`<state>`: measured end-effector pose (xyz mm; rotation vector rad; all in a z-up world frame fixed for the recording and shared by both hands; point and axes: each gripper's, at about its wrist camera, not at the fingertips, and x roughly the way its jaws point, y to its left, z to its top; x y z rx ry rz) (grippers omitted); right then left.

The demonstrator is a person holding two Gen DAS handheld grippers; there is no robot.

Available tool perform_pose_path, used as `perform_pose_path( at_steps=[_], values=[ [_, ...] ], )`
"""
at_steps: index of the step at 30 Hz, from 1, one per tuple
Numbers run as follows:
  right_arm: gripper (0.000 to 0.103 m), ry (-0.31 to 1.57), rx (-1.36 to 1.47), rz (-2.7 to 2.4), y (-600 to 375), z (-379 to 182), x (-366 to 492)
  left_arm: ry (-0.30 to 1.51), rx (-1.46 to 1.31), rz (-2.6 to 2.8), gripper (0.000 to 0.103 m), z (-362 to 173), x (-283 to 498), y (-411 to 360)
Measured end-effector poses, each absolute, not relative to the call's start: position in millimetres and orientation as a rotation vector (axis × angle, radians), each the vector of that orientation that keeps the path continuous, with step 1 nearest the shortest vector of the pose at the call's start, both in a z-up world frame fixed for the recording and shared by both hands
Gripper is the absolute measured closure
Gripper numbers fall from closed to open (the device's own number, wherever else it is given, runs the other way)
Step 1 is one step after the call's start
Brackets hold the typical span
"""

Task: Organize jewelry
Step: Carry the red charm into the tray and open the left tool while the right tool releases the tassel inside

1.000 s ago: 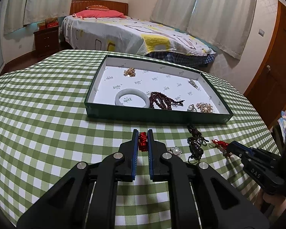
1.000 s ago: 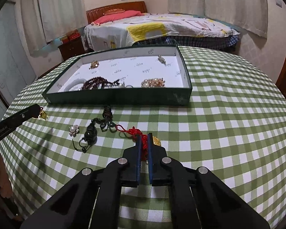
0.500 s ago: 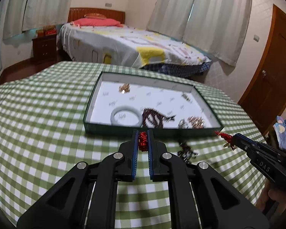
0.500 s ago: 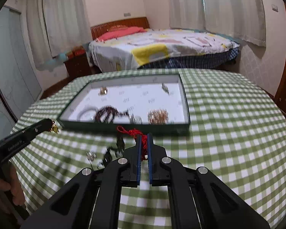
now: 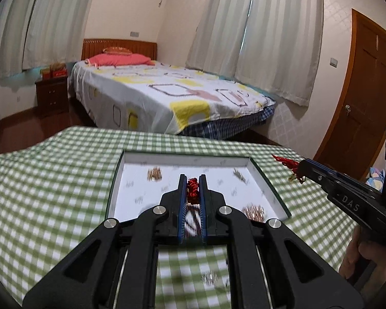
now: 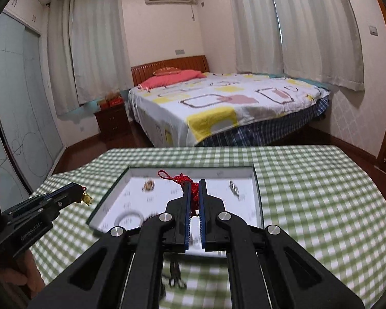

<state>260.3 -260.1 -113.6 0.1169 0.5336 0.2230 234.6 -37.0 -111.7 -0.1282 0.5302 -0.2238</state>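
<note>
My left gripper (image 5: 193, 180) is shut on a red knotted cord charm (image 5: 192, 191) and holds it above the near part of the green jewelry tray (image 5: 260, 177). My right gripper (image 6: 195, 184) is shut on another red cord charm (image 6: 184, 180) with a loose loop, held over the tray (image 6: 257, 188). The right gripper also shows in the left wrist view (image 5: 299, 168), and the left gripper shows in the right wrist view (image 6: 81, 193) with a small gold piece hanging below. The tray holds a white bangle (image 6: 128, 217), a gold piece (image 5: 154, 174) and a coppery bracelet (image 5: 253, 212).
The tray sits on a round table with a green checked cloth (image 5: 51, 180). A pearl brooch (image 5: 209, 278) and a dark pendant (image 6: 175, 275) lie on the cloth near me. A bed (image 5: 154, 95), nightstand and door (image 5: 360, 108) stand beyond.
Both grippers have lifted off the cloth with their red charms and moved forward over the tray. The view has tilted up toward the room.
</note>
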Motion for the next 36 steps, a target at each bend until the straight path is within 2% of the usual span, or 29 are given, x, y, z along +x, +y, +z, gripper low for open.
perform_pose_path(
  at_steps=[6,12,21,30,32,34,36],
  values=[
    [0.097,0.505,0.111,0.225,-253,-118,297,0.514,-0.107,-0.219,0.093,-113,282,-45],
    [0.097,0.548,0.111,0.227,-245,-147,341,0.535,-0.064,-0.227,0.093,-131,328,-62],
    [0.097,0.678,0.091,0.23,-235,-189,393,0.692,-0.044,-0.233,0.093,-177,391,-77],
    [0.096,0.819,0.129,0.24,-238,-209,418,0.838,-0.068,-0.232,0.093,-203,422,-79],
    [0.095,0.841,0.139,0.246,-237,-212,420,0.841,-0.079,-0.228,0.088,-203,423,-77],
    [0.095,0.851,0.145,0.248,-238,-213,421,0.844,-0.082,-0.225,0.075,-204,423,-76],
    [0.095,0.848,0.146,0.247,-238,-212,419,0.834,-0.084,-0.219,0.069,-202,421,-75]
  ],
)
